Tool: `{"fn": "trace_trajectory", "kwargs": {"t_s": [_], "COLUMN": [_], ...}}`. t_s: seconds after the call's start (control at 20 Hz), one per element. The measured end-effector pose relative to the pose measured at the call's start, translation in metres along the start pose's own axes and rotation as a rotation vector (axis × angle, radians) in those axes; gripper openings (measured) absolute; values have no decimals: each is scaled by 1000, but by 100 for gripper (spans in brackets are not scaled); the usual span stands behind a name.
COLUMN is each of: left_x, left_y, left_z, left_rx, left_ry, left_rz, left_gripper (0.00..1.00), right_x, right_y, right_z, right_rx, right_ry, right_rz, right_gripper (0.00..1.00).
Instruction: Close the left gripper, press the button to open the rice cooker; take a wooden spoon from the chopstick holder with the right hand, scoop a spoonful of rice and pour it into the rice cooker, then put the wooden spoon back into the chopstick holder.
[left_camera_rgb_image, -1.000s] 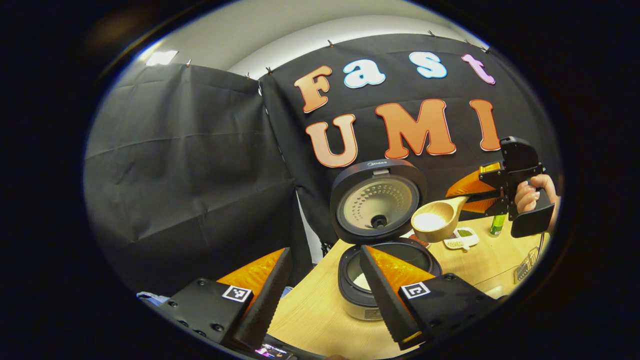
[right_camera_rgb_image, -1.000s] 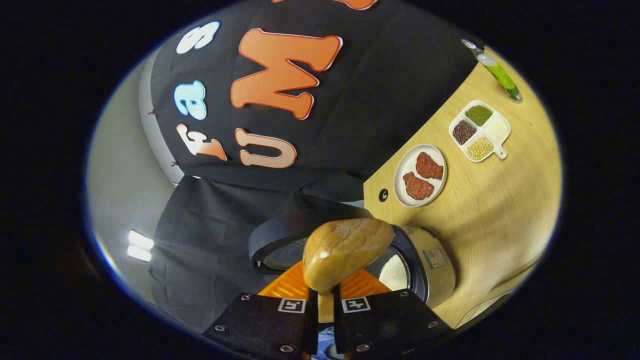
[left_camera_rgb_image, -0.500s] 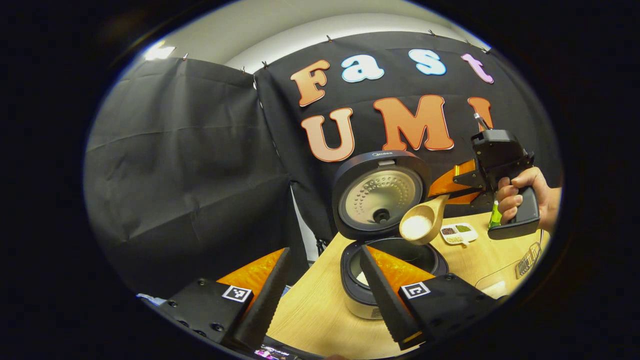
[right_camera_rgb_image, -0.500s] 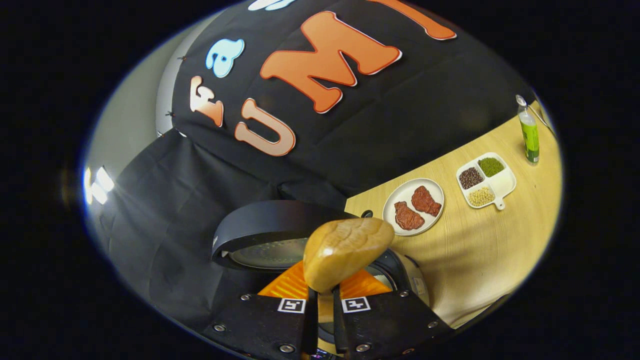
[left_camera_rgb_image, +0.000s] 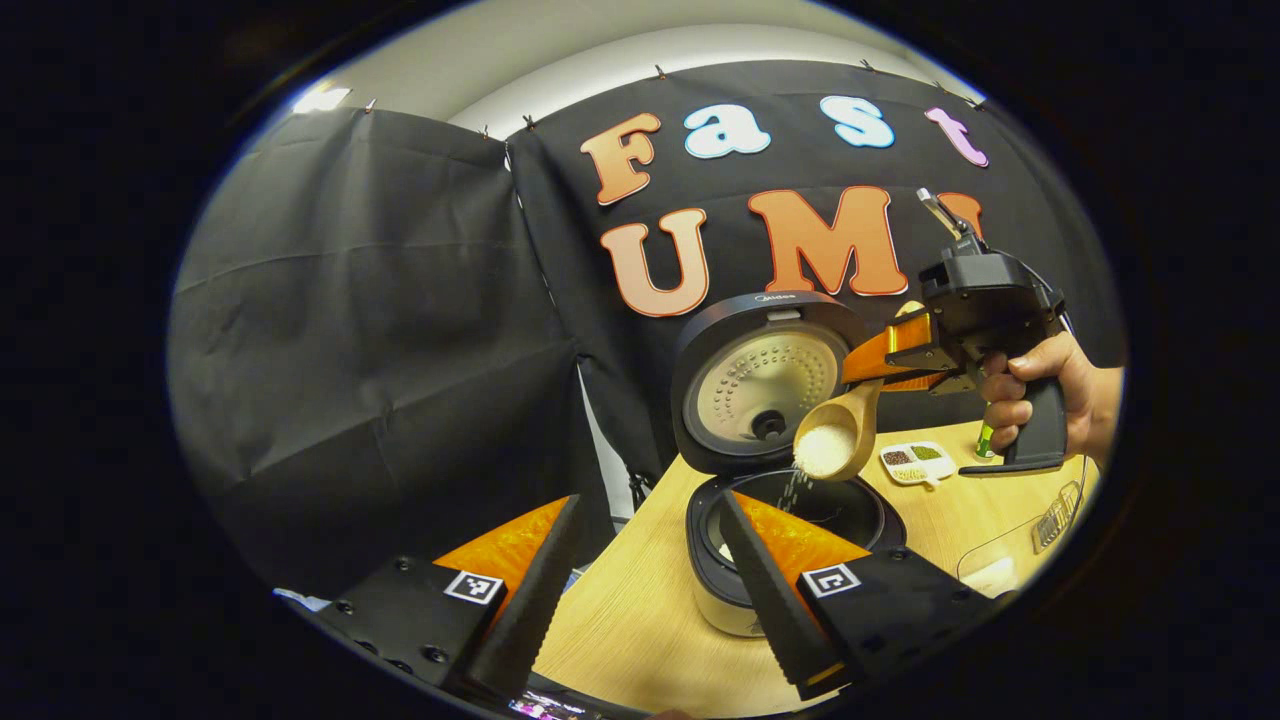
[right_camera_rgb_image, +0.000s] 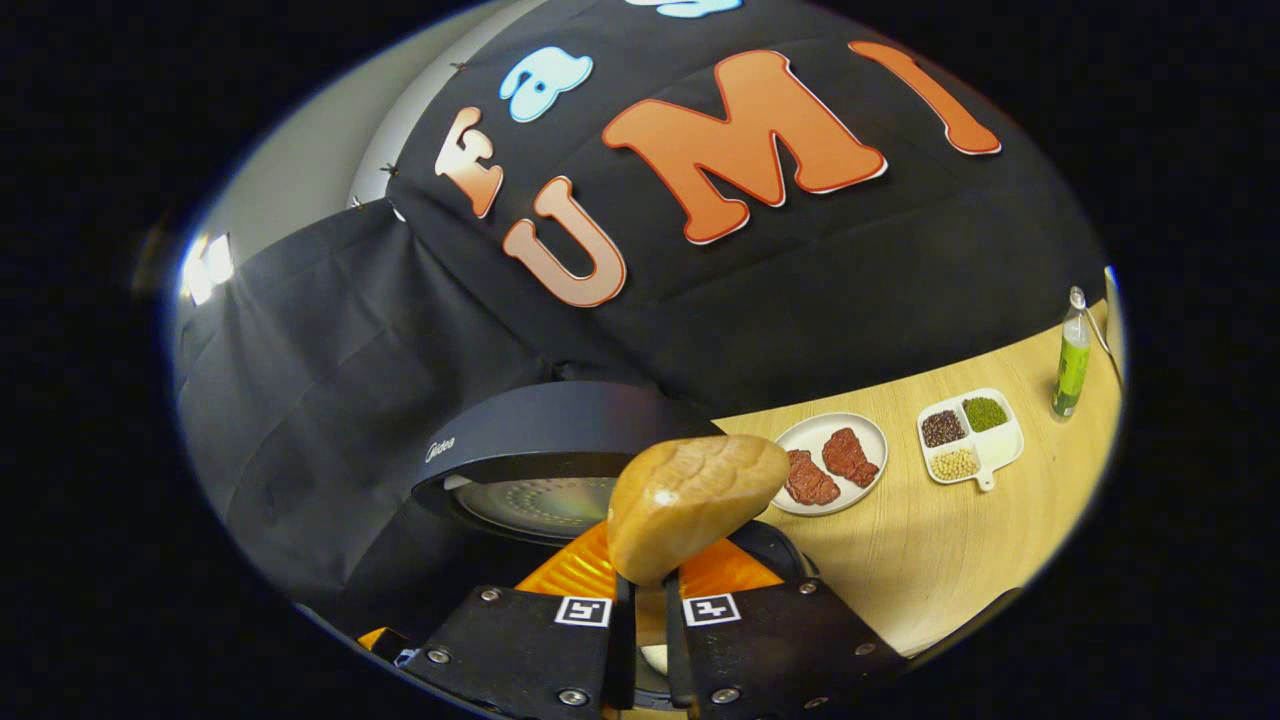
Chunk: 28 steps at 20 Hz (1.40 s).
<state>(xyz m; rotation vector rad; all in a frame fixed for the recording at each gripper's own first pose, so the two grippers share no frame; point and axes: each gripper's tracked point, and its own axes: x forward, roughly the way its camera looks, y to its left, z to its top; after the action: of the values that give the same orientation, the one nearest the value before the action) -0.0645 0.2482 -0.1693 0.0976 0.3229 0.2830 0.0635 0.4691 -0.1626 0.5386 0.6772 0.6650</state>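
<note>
The left claw (left_camera_rgb_image: 640, 590) waits with its fingers apart, out of the way. The rice cooker (left_camera_rgb_image: 790, 520) sits open on the worktop (left_camera_rgb_image: 620, 640). The right claw (right_camera_rgb_image: 640, 620) squeezes the wooden spoon (left_camera_rgb_image: 835, 440), tipped so rice falls into the pot.

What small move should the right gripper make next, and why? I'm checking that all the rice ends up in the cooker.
Probably tip the wooden spoon a little further, staying above the pot. The right gripper holds it tilted over the open rice cooker; grains are falling, but rice remains in the bowl. The left gripper waits open nearby.
</note>
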Motion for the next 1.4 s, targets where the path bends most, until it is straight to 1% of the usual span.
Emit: {"fn": "trace_trajectory", "kwargs": {"t_s": [0.6, 0.8, 1.0, 1.1, 1.25, 1.4], "left_x": [-2, -5, -5, -5, -7, -11], "left_y": [5, 2, 4, 4, 5, 5], "left_z": [-10, -10, -11, -10, -14, -13], "left_rx": [-4, 4, 2, 3, -1, 4], "left_ry": [24, 20, 24, 24, 30, 29], "left_rz": [-10, -20, -18, -14, -8, 0], "left_gripper": [93, 93, 93, 93, 93, 93], "right_x": [1, -1, -5, -5, -7, -16], "right_y": [19, 31, 37, 39, 42, 41], "right_z": [-11, -18, -24, -30, -28, -27], "right_rx": [-228, -321, -456, -500, -582, -694], "right_ry": [2, 6, -5, -3, -33, -64], "right_rz": [-12, 12, 16, 17, 12, 3], "right_gripper": [12, 12, 12, 12, 12, 12]}}
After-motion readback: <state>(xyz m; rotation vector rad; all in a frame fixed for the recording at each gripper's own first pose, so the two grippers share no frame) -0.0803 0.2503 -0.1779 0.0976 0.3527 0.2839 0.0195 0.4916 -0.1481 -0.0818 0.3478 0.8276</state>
